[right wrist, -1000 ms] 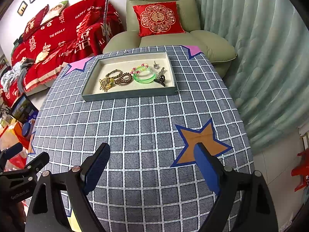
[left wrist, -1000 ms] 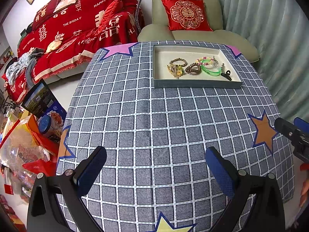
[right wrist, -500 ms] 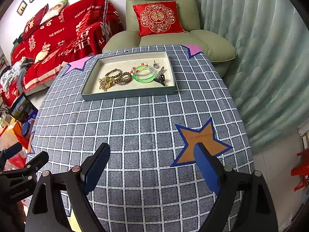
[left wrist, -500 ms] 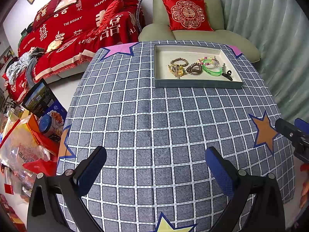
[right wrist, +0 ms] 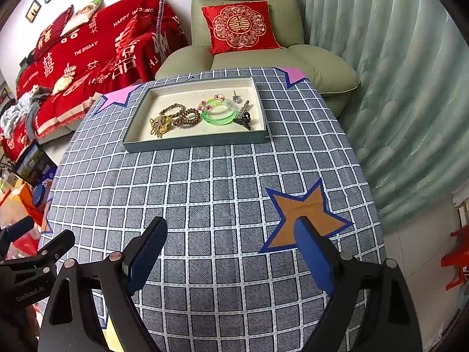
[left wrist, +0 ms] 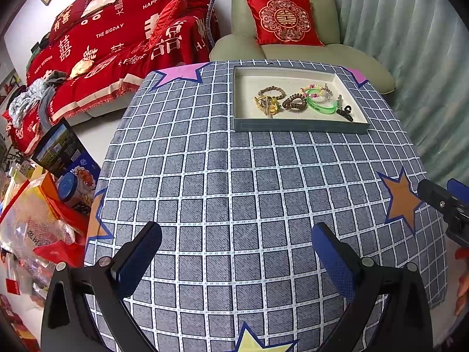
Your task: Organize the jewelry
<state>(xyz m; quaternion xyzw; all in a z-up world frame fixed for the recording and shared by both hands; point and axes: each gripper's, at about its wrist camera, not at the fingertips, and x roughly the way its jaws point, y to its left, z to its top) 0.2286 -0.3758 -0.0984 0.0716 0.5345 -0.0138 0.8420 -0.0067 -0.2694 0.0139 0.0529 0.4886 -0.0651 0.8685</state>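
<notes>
A grey shallow tray [left wrist: 299,126] [right wrist: 193,143] rests at the far end of the checked tablecloth. Inside lie a green bangle [left wrist: 321,106] [right wrist: 219,115], a pastel bead bracelet [right wrist: 211,100], two brown hair ties [left wrist: 294,102] [right wrist: 184,116], a gold tangle [left wrist: 265,105] [right wrist: 159,125], a black claw clip [left wrist: 345,112] [right wrist: 244,118] and a small silver pendant [right wrist: 235,96]. My left gripper [left wrist: 236,252] stands open over the near cloth with nothing between its blue pads. My right gripper [right wrist: 230,249] is open too, empty, beside an orange star [right wrist: 304,214]. Both are far from the tray.
A green armchair [right wrist: 249,44] with a red cushion stands behind the table. A red-covered sofa [left wrist: 111,44] is at the back left. Boxes and bags [left wrist: 49,182] clutter the floor on the left. A pleated curtain [right wrist: 395,73] hangs on the right.
</notes>
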